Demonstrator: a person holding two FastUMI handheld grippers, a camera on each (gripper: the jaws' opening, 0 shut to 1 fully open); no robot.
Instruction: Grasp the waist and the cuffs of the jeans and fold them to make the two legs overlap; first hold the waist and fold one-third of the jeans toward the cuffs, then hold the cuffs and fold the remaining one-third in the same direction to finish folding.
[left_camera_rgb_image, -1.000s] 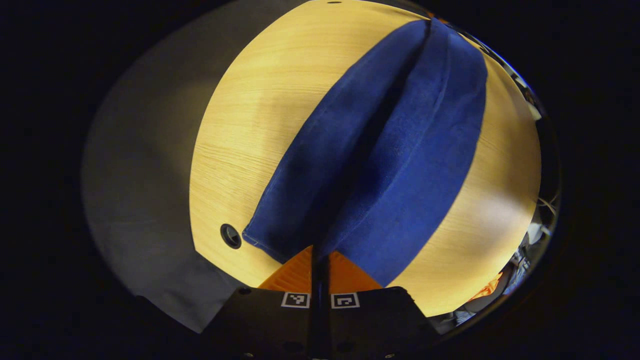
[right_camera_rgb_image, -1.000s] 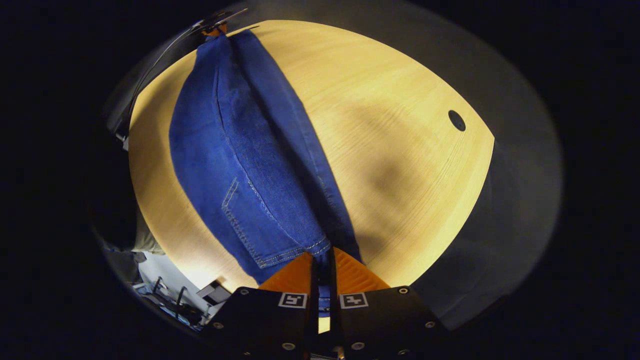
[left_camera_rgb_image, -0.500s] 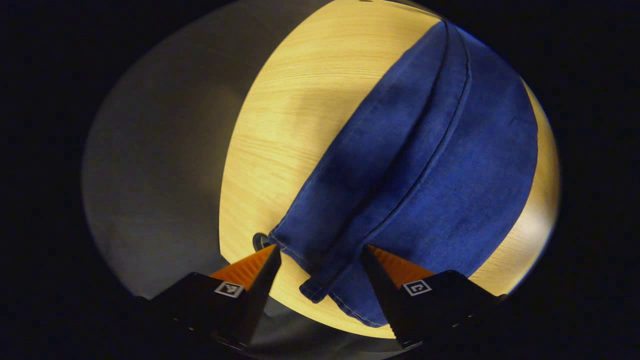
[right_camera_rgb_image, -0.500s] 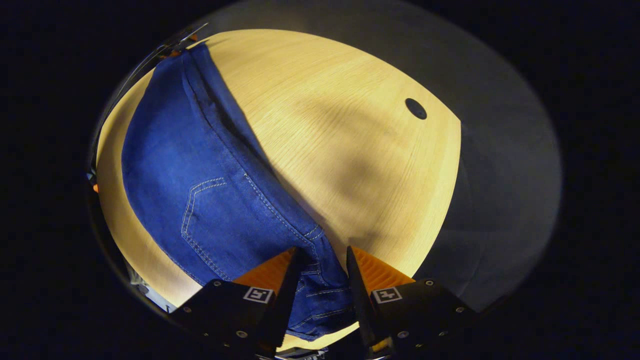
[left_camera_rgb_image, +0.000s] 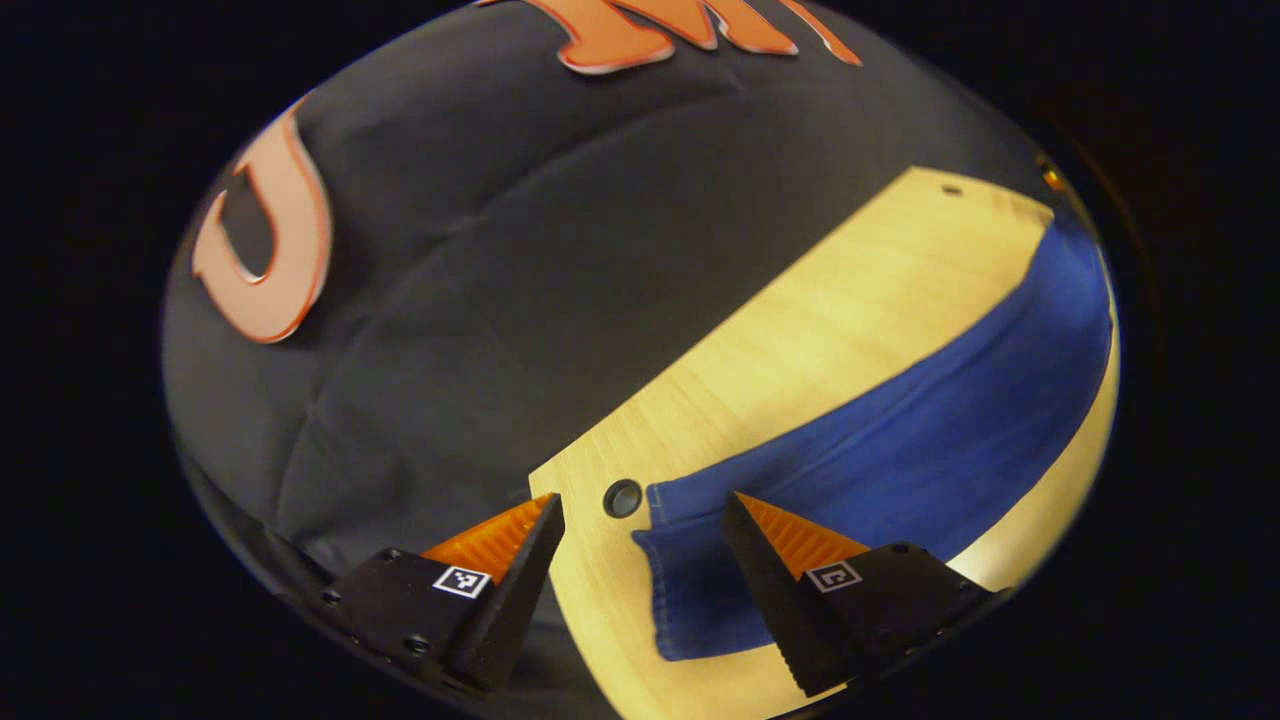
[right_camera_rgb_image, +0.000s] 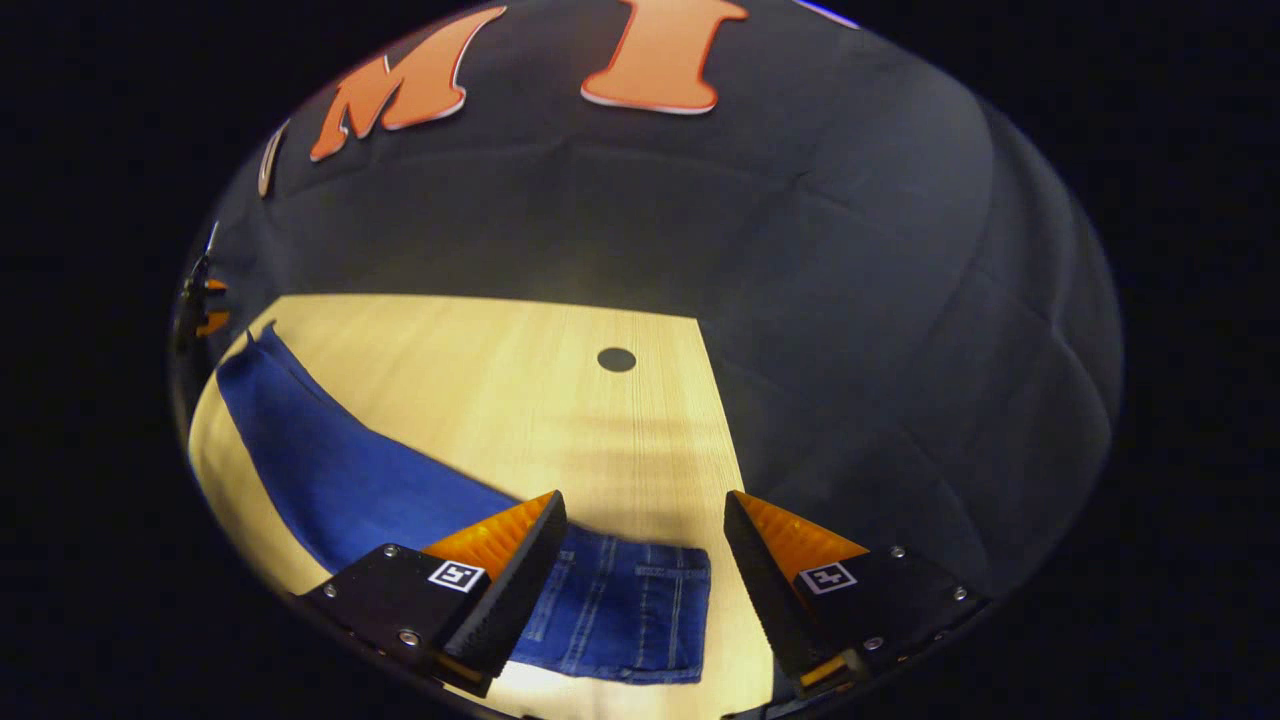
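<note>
We see the jeans lying flat as one long strip on the bench, legs seemingly overlapped. The left gripper hangs open above the cuffs at six o'clock; the right gripper hangs open above the waist. Both third-folds remain.

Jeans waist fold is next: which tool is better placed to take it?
Probably right. The right tool hangs open over the waist end of the jeans, stitching and pocket between its fingers. The left tool is open at the cuffs, the far end.
</note>
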